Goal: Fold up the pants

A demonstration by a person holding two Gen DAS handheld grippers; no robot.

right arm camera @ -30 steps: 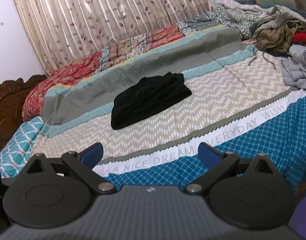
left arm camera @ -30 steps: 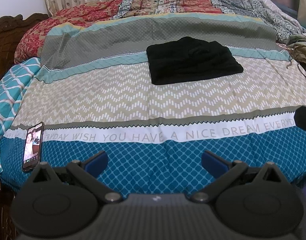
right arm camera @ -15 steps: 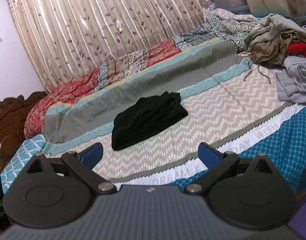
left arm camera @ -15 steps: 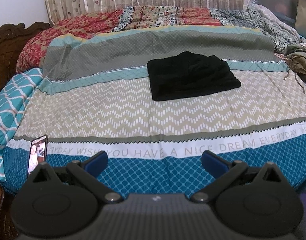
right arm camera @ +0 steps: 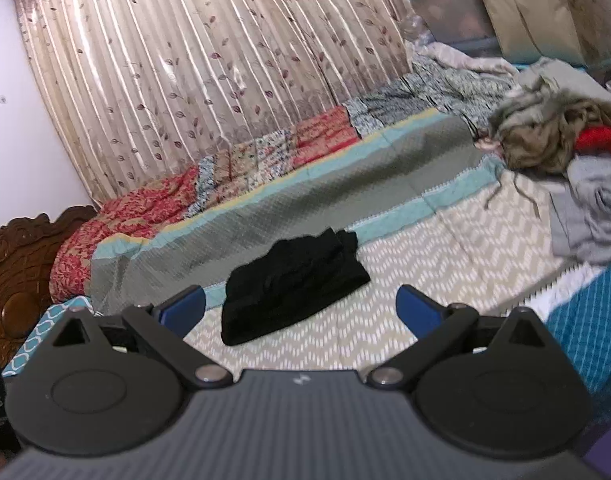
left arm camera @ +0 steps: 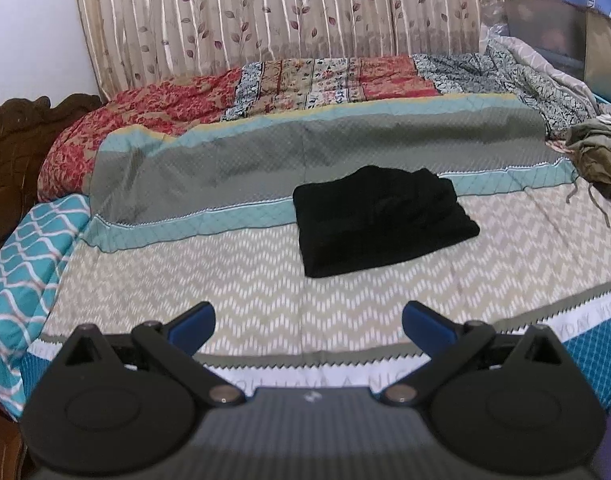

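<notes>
On the bedspread (left arm camera: 233, 280), at the seam between its chevron band and its grey band, lie the black pants (left arm camera: 379, 220), folded into a compact rectangle. Both grippers are well short of them: the left gripper (left arm camera: 307, 322) and right gripper (right arm camera: 299, 308) are spread wide, holding nothing. Loose clothes (right arm camera: 561, 148) are piled far right.

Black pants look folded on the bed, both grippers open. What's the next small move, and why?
Probably nothing more on the black pants: they lie as a compact folded stack. The left hand-held gripper and right hand-held gripper are open and empty, so likely reach toward the clothes pile.
</notes>
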